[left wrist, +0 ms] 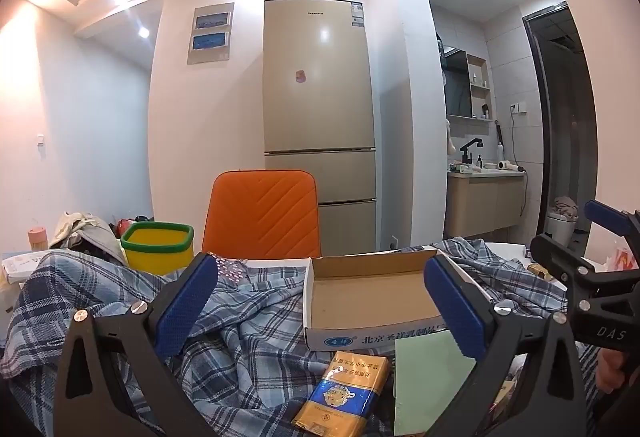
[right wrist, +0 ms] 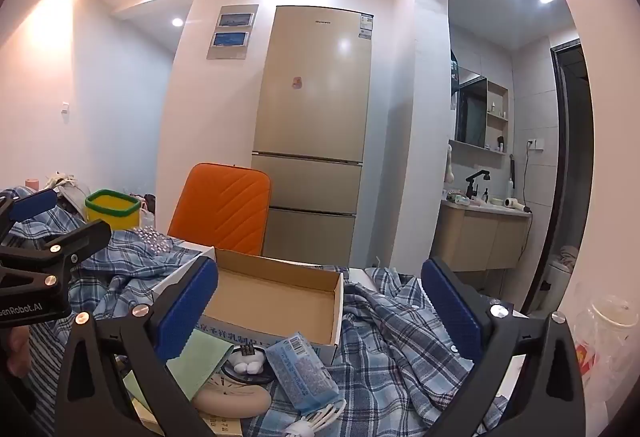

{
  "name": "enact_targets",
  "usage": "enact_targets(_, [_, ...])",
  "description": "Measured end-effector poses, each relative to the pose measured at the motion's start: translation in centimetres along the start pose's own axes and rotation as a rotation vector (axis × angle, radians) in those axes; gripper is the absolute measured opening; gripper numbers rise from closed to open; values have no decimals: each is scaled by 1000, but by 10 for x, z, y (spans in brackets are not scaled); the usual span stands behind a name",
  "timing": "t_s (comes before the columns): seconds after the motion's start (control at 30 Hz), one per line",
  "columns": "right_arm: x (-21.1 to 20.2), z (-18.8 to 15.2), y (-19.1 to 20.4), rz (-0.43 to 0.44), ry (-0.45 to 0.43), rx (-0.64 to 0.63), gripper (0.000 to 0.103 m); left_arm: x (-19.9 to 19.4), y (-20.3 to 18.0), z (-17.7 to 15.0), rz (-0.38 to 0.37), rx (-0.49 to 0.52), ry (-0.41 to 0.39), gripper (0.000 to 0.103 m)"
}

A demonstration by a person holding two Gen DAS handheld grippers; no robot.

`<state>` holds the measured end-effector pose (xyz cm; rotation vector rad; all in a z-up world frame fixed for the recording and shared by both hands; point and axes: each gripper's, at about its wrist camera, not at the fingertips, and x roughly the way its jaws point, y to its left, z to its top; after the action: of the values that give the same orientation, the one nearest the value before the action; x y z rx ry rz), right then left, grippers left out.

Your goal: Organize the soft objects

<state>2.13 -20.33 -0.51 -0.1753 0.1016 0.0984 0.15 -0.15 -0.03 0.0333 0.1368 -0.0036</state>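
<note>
A: From the left wrist view, the left gripper [left wrist: 320, 301] hangs with its jaws spread wide and nothing between them. The empty cardboard box [left wrist: 372, 301] sits just ahead, and the blue plaid shirt [left wrist: 240, 321] lies rumpled to the left of that box and under it.

B: So the operator should take a thick fold left of the box, well clear of the yellow cigarette pack [left wrist: 344, 393] in front of it?

A: Probably (a thin edge would likely slip). From the right wrist view, the right gripper [right wrist: 320, 305] is likewise released and empty. The plaid shirt [right wrist: 400, 325] bunches right of the cardboard box [right wrist: 276, 297]; a blue tissue pack [right wrist: 300, 373] lies in front of the box.

B: Then each gripper takes its own side and lifts together.
</note>
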Motion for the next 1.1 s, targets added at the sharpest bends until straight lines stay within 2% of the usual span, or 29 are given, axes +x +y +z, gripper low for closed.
enact_targets(0.37, [1,-1,-3,1,5,11,103,-1,4,1,4,-21,-4,103])
enact_targets(0.6, [-4,1,-1,-5,-10,12,103,-10,5,1,-5,-20,-55,103])
enact_targets(1.0, [-6,-1,-4,-13,-38,27,103,-14,12,0,-3,-54,-92,103])
enact_targets(1.1, [-8,-1,-8,-17,-48,42,103,-11,14,-1,-5,-65,-80,103])
